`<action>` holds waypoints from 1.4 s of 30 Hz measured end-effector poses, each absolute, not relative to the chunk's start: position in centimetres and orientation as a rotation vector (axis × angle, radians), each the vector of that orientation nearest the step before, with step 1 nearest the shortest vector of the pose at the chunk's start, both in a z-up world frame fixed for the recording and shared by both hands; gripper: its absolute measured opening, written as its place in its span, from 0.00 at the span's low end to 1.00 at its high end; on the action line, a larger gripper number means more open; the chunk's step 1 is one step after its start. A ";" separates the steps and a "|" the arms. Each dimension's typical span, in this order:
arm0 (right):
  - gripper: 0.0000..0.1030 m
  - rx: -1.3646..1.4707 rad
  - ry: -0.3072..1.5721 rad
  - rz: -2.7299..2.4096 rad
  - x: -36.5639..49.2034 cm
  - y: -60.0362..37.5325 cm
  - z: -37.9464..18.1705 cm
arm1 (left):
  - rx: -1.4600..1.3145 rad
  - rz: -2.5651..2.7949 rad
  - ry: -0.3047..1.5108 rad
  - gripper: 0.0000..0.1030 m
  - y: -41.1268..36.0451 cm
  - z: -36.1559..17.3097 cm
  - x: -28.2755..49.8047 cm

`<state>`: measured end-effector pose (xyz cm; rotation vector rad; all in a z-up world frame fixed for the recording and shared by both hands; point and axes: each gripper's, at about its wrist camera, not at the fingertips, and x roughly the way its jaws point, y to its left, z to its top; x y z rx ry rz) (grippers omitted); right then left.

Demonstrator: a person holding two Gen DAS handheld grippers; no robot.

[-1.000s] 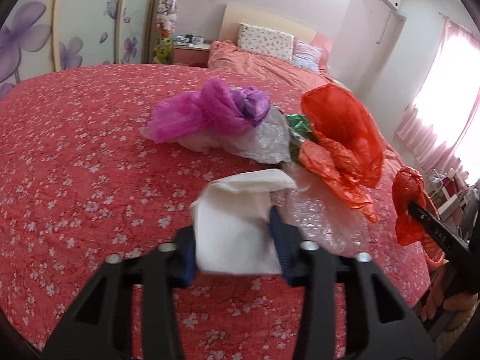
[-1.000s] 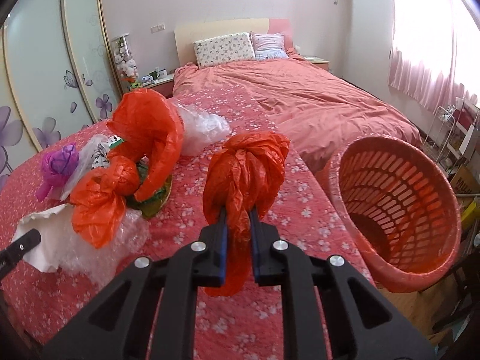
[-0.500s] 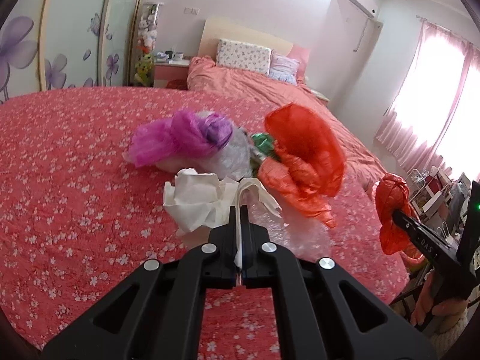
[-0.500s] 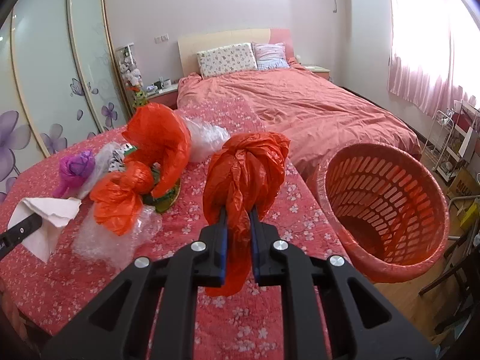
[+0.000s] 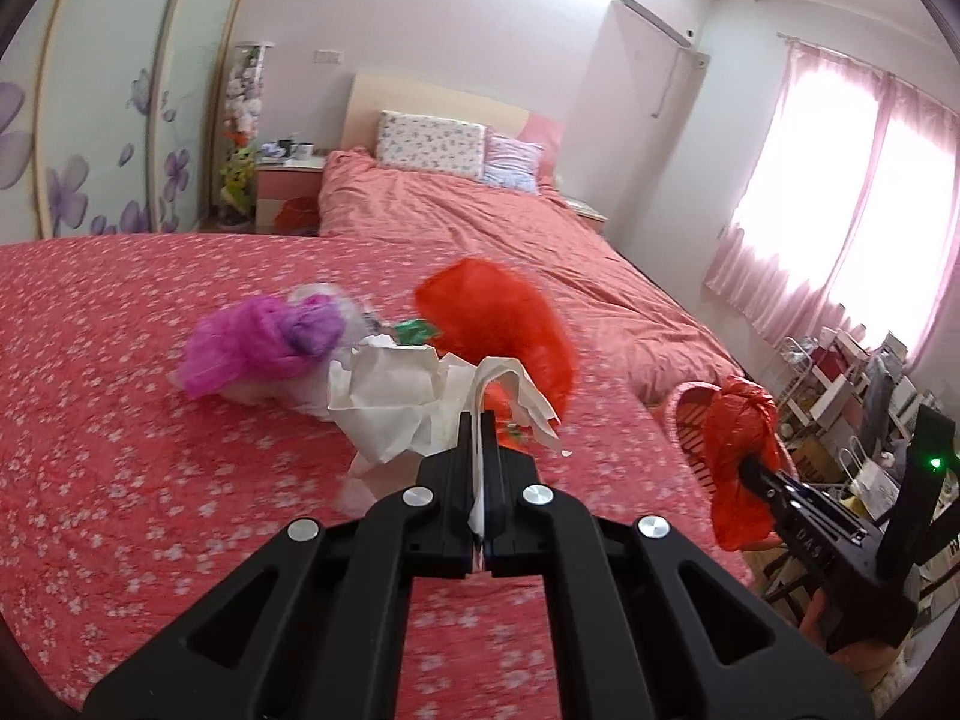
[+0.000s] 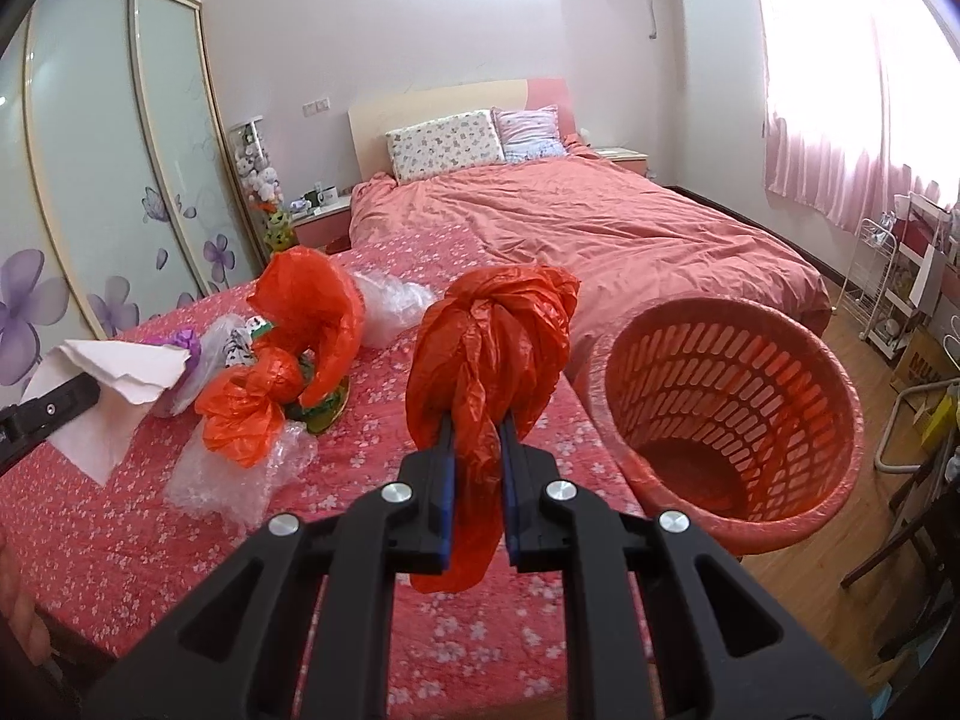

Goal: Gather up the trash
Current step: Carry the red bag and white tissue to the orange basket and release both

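Left gripper (image 5: 478, 420) pinches white paper (image 5: 396, 396), held above the bedspread (image 5: 120, 420). Right gripper (image 6: 474, 426) clamps a red bag (image 6: 492, 342), beside the basket (image 6: 840, 420).

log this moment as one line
left gripper: shut on white paper | right gripper: shut on red bag | basket: empty

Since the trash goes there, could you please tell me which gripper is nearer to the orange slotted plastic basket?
Right. The right gripper, clamping an orange plastic bag, is beside the basket; the left gripper, pinching white crumpled paper, is farther away.
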<state>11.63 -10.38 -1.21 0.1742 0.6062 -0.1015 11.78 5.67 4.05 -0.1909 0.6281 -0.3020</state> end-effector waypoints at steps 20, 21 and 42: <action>0.14 0.174 0.510 -0.281 8.4 -18.2 -0.3 | -0.111 -0.622 0.649 0.02 -8.8 3.2 13.9; 0.14 0.177 0.508 -0.290 8.4 -18.8 -0.4 | -0.107 -0.638 0.651 0.02 -9.6 3.0 14.0; 0.14 0.318 0.533 -0.411 11.0 -30.7 -4.6 | -0.048 -0.825 0.755 0.02 -20.5 0.2 17.3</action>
